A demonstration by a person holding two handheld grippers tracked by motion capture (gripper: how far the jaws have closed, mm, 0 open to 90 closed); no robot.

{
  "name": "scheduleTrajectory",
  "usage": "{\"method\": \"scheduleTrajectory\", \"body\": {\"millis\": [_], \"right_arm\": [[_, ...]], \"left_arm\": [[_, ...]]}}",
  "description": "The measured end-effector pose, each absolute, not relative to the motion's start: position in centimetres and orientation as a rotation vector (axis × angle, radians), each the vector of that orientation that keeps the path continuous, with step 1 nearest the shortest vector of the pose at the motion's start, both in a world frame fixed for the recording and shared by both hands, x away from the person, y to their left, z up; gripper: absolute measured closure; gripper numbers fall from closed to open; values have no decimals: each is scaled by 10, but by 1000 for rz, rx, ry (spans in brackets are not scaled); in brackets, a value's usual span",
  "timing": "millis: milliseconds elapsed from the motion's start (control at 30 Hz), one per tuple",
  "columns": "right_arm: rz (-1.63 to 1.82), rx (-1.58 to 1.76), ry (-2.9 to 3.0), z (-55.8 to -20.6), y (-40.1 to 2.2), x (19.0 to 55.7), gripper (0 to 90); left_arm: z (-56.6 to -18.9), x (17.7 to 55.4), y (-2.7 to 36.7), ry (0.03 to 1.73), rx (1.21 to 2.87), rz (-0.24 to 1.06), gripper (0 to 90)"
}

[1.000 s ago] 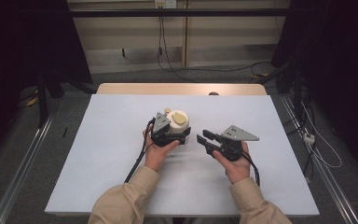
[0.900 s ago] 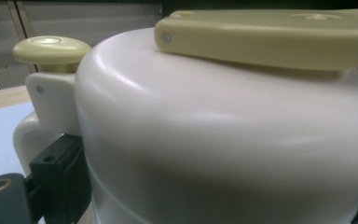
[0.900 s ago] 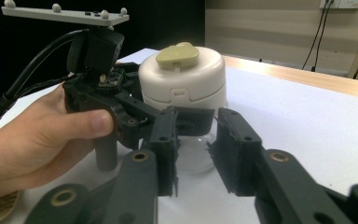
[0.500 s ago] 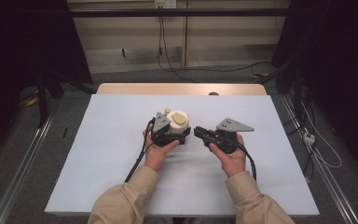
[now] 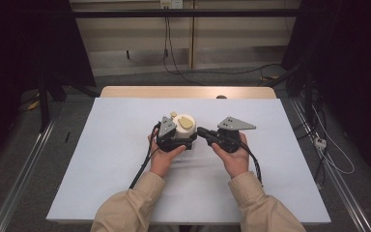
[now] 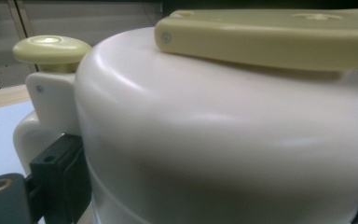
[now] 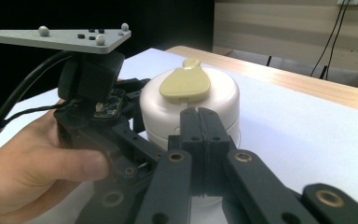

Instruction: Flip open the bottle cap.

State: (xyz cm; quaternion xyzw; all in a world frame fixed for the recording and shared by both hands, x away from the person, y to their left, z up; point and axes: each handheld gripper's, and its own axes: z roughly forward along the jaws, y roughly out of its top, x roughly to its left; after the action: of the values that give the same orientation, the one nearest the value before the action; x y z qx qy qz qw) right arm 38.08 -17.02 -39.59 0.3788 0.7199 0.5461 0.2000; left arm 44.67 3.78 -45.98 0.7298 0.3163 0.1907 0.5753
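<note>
White container [image 5: 182,129]: it stands upright near the middle of my table [image 5: 101,159], its round body vertical. The yellow teardrop lid tab [image 5: 185,123] lies flat on top, its long axis running toward the small yellow knob [image 5: 173,115] at the far rim. My left gripper [image 5: 173,137] clasps the near side of the container; one jaw shows against the wall in the left gripper view. My right gripper [image 5: 204,131] sits just to the right, its tip near the container's side, its jaws having just been closing, now pressed together on nothing.
</note>
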Motion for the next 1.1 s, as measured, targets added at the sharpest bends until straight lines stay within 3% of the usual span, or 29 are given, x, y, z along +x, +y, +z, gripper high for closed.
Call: {"method": "scheduleTrajectory", "body": {"millis": [1100], "right_arm": [[1477, 1037, 2056, -393, -153, 394, 900]], "left_arm": [[-460, 446, 38, 745, 1710, 448, 64]]}}
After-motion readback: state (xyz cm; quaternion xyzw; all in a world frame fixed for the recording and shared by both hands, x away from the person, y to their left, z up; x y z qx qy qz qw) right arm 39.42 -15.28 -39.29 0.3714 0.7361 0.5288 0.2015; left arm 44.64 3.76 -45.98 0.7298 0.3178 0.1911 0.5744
